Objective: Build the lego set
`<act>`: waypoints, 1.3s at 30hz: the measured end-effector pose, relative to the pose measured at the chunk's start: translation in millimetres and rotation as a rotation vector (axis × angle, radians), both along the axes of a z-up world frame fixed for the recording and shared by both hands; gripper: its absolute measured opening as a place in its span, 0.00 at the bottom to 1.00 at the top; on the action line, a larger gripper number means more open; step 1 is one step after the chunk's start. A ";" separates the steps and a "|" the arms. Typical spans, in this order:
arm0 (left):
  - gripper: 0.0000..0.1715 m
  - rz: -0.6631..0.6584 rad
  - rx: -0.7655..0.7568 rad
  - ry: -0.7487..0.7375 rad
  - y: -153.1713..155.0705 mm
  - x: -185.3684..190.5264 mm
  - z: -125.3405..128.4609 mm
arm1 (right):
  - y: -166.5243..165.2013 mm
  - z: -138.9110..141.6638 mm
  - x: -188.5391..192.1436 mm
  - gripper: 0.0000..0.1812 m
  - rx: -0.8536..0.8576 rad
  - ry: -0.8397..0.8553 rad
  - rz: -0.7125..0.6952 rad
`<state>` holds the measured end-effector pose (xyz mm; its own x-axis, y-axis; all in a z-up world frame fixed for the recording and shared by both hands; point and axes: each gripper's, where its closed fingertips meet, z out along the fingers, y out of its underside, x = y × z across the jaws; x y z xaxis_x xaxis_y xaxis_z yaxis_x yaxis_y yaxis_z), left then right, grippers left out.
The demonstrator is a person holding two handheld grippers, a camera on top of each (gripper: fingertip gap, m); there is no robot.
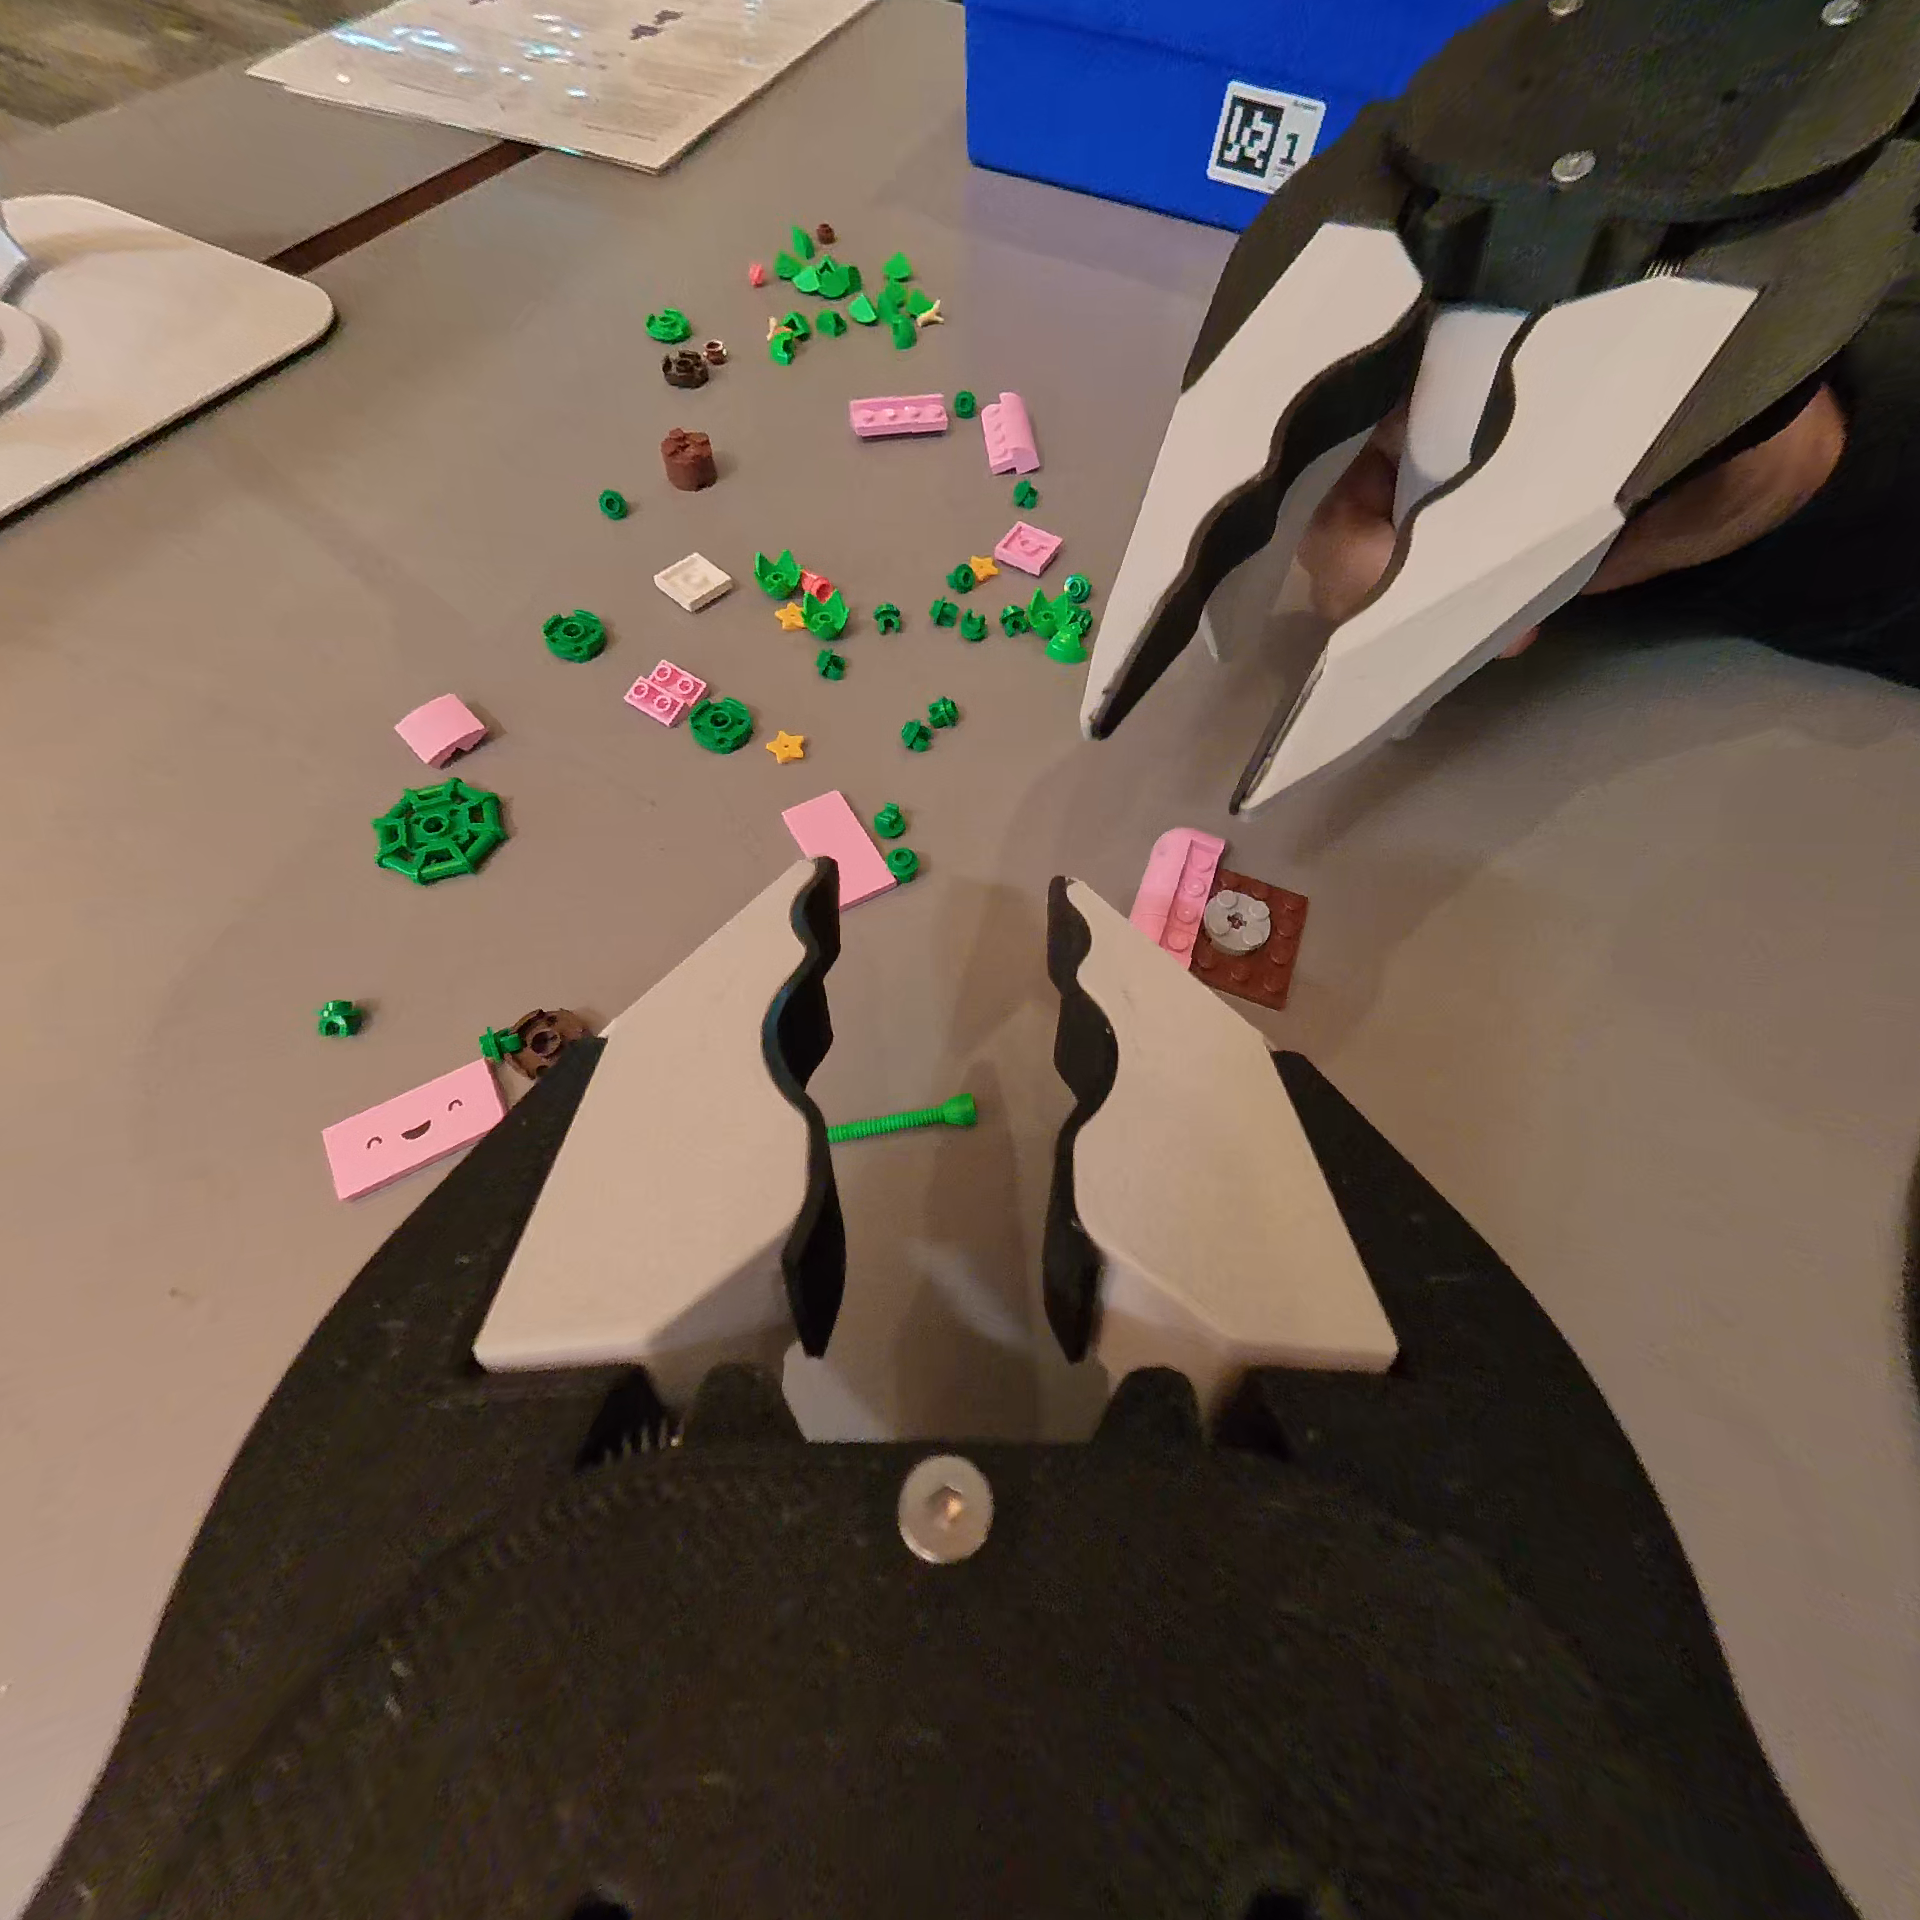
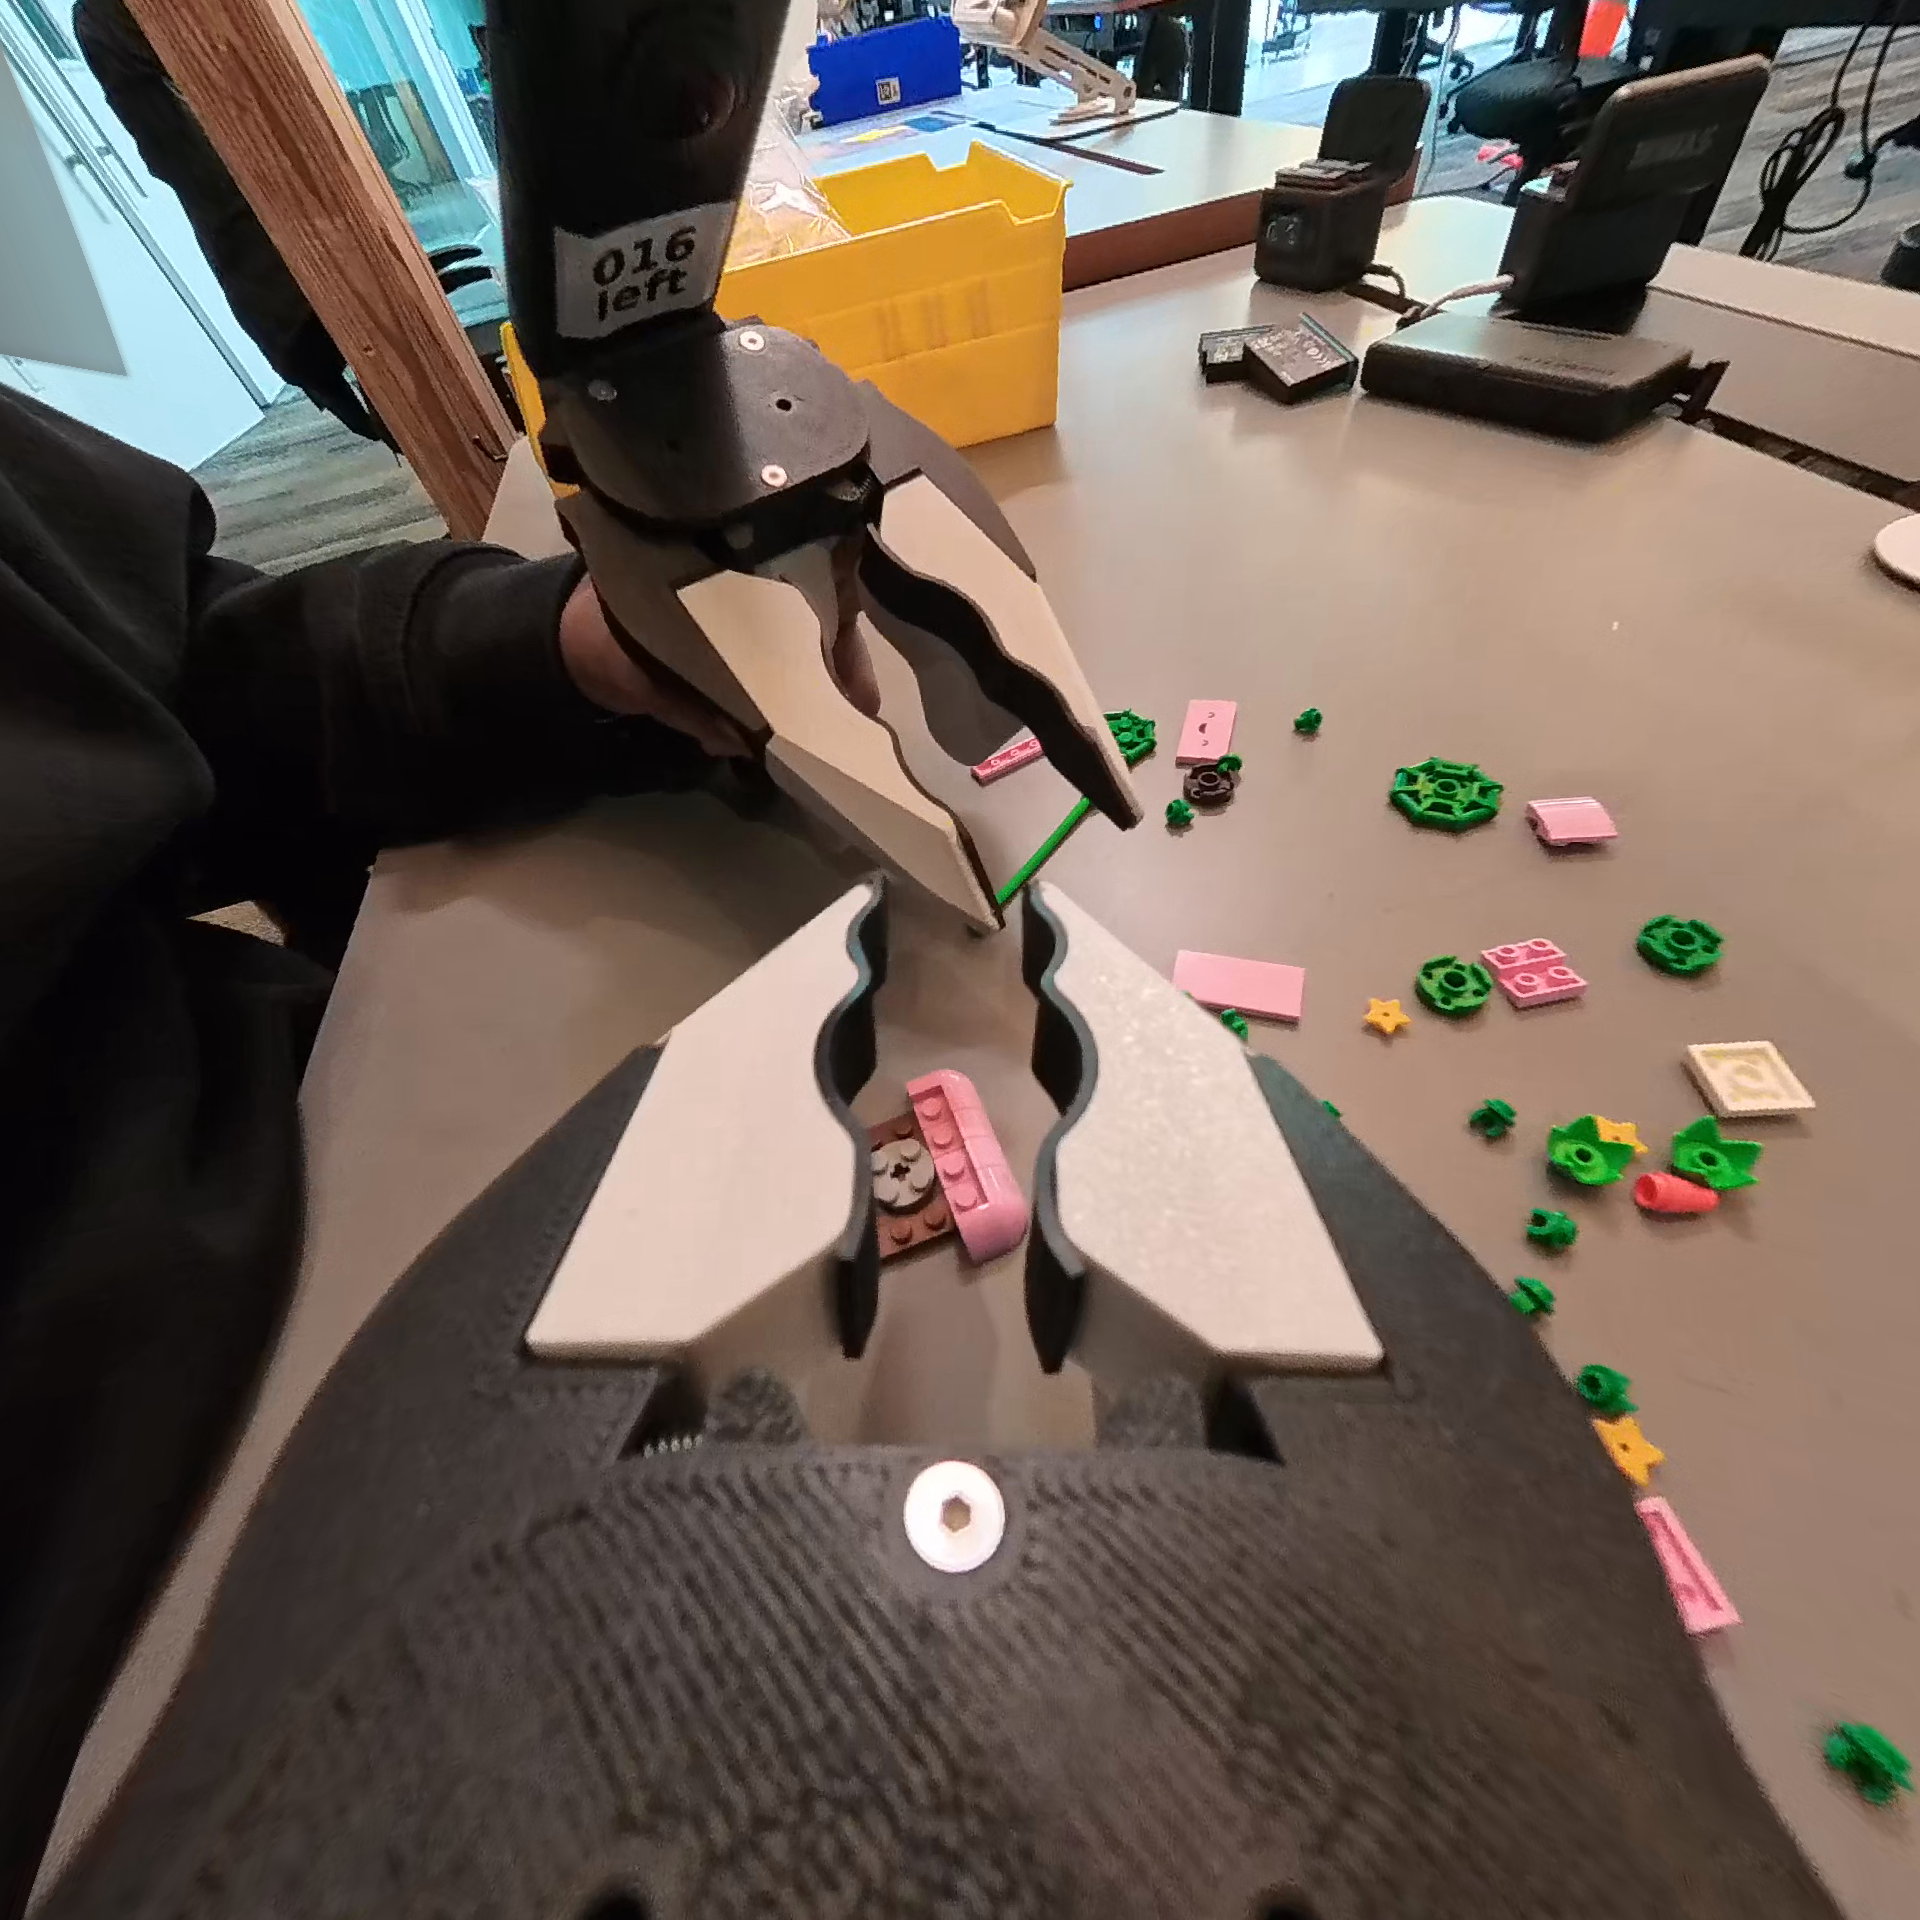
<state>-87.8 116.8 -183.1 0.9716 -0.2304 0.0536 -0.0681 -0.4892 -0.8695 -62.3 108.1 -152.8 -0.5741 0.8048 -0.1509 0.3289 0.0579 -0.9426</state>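
Observation:
A small assembly [image 1: 1252,956] lies on the grey table: a brown plate with a grey round piece and a pink brick on it. In the right wrist view the assembly [image 2: 935,1174] sits below and between my right gripper's fingers. My right gripper [image 2: 954,896] is open and empty; it also shows in the left wrist view [image 1: 1169,767], tips just beyond the assembly. My left gripper [image 1: 940,883] is open, with a thin green rod [image 1: 899,1122] lying on the table between its fingers, not gripped. In the right wrist view the left gripper [image 2: 1055,868] points down over the rod [image 2: 1044,852].
Loose green, pink, brown and yellow pieces are scattered across the table, among them a pink face tile [image 1: 410,1132], a green web piece [image 1: 438,831] and a pink flat tile [image 1: 836,847]. A blue bin [image 1: 1091,94], papers [image 1: 561,62] and a yellow bin [image 2: 935,301] stand farther back. There is about 4 cm between the tips of the two grippers.

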 end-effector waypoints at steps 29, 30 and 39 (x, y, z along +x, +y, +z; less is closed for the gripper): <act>0.21 0.014 -0.036 -0.005 -2.9 -4.1 -5.2 | 3.1 16.5 0.9 0.12 -0.016 0.087 -0.028; 0.21 0.012 -0.039 0.000 -2.9 -3.6 -5.8 | 3.3 16.9 0.9 0.12 -0.007 0.092 -0.030; 0.21 -0.006 -0.074 0.036 -2.5 0.4 -12.3 | 6.8 21.7 1.4 0.12 0.006 0.115 -0.049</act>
